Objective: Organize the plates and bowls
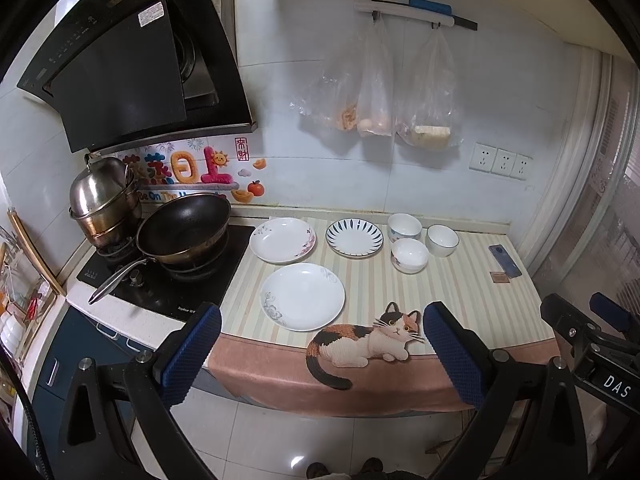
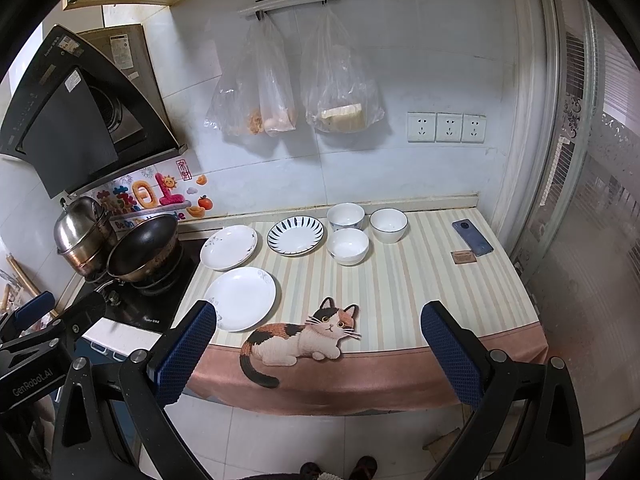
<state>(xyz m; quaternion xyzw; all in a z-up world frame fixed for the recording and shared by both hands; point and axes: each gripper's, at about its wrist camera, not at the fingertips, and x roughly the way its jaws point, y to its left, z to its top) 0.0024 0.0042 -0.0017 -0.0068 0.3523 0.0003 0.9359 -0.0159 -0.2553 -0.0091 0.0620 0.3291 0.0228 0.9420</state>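
On the striped counter mat (image 1: 460, 300) lie three plates: a white plate near the front (image 1: 303, 296) (image 2: 240, 298), a floral white plate behind it (image 1: 282, 239) (image 2: 229, 247), and a blue-striped plate (image 1: 354, 237) (image 2: 295, 235). Three white bowls stand to their right: back left (image 1: 404, 226) (image 2: 345, 216), back right (image 1: 442, 240) (image 2: 388, 225), front (image 1: 409, 255) (image 2: 347, 245). My left gripper (image 1: 322, 354) is open and empty, held off the counter's front edge. My right gripper (image 2: 318, 354) is open and empty, also in front of the counter.
A stove with a black wok (image 1: 183, 229) and a steel pot (image 1: 102, 200) stands left of the mat. A phone (image 1: 505, 261) and a small card (image 1: 500, 278) lie at the right end. Plastic bags (image 1: 376, 92) hang on the wall. A cat picture (image 1: 360, 344) marks the mat's front.
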